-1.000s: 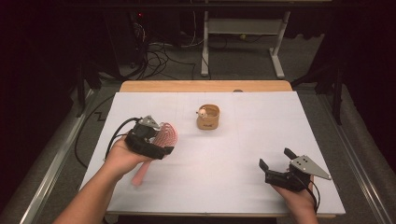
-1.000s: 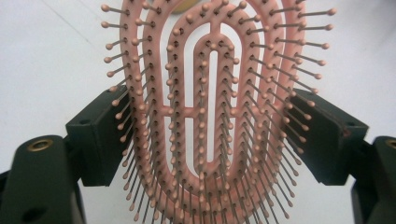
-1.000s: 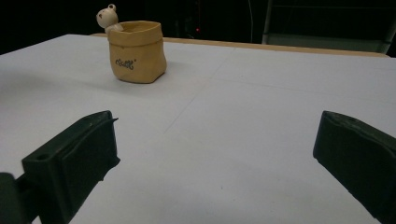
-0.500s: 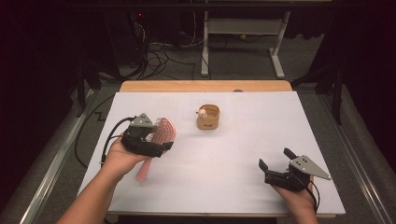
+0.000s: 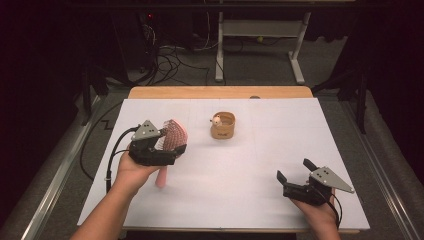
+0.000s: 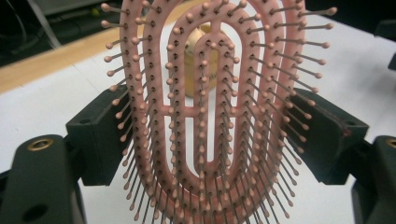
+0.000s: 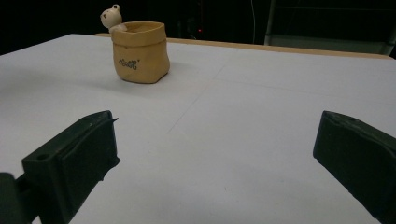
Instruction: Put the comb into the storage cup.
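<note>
The pink vented hairbrush [image 6: 210,116] is clamped by its head between the fingers [image 6: 100,135] of the left gripper [image 5: 167,145], lifted off the white counter [image 5: 260,150] at its left side, handle hanging down. The right gripper [image 5: 296,175] is seen with fingers [image 7: 79,154] spread wide and nothing between them, near the counter's right front, well apart from the tan bear-trimmed pot [image 5: 223,125].

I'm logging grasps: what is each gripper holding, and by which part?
The left gripper holds the pink brush by the sides of its bristled head, handle hanging down. The right gripper is open and holds nothing.
</note>
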Action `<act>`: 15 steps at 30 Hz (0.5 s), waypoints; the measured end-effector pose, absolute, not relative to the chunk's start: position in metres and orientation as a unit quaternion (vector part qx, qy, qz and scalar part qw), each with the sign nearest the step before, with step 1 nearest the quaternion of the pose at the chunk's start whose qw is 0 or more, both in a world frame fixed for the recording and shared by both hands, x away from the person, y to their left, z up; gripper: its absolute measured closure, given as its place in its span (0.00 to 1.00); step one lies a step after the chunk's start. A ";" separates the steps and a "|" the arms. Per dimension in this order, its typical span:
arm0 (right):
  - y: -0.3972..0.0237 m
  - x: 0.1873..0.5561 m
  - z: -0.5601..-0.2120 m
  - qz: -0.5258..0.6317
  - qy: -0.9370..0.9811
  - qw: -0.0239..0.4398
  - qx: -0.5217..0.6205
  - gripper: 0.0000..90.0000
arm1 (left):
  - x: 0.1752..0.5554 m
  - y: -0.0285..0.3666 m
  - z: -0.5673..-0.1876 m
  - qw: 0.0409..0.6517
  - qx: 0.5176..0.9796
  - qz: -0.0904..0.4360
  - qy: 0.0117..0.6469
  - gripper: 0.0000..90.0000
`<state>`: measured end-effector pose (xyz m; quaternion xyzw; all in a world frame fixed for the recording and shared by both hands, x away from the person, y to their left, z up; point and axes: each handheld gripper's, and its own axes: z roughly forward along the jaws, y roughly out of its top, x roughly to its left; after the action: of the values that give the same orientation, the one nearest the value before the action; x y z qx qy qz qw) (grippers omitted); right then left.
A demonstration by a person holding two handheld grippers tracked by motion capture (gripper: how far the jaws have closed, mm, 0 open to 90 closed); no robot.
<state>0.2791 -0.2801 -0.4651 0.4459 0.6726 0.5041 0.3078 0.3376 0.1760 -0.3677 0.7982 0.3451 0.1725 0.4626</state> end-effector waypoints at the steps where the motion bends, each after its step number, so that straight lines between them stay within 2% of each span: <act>1: -0.280 0.279 -0.465 0.504 0.673 0.308 0.446 0.00 | 0.337 0.176 -0.368 0.465 0.796 0.174 0.345 0.22; 15: -0.281 0.278 -0.464 0.505 0.672 0.310 0.444 0.00 | 0.332 0.168 -0.372 0.500 0.773 0.203 0.333 0.22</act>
<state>0.2783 -0.2806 -0.4643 0.4440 0.6720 0.5052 0.3100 0.3315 0.1682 -0.3719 0.7735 0.3327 0.2026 0.5000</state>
